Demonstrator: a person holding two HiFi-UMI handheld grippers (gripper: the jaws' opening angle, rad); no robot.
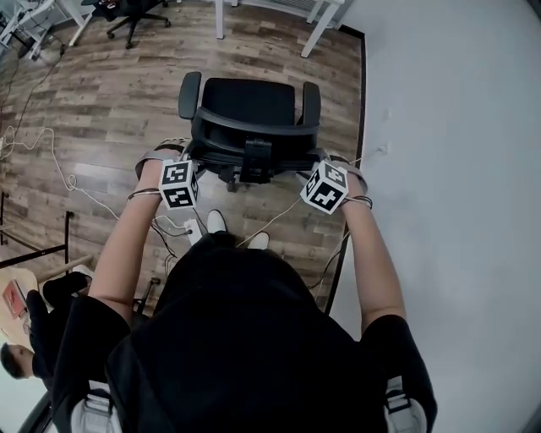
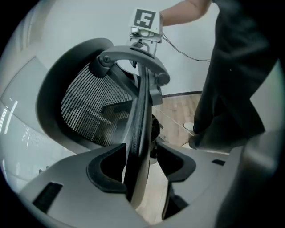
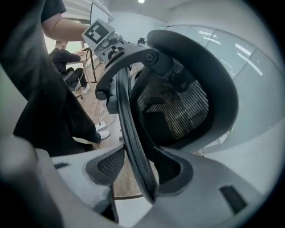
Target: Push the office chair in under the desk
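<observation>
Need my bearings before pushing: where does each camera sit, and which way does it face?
Head view: on the person's head, looking steeply down at the office chair; torso, forearms, left gripper and right gripper show.
Left gripper view: on that gripper, looking along its open jaws, which straddle the backrest rim; the person's torso at right.
Right gripper view: mirrored, open jaws astride the rim's other side; torso at left.
Shared: both gripper views show the rim and each other's marker cube.

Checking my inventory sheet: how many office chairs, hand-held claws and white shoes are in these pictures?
Black office chairs: 2
Grey hand-held claws, left and right: 2
White shoes: 2
Total: 6
</observation>
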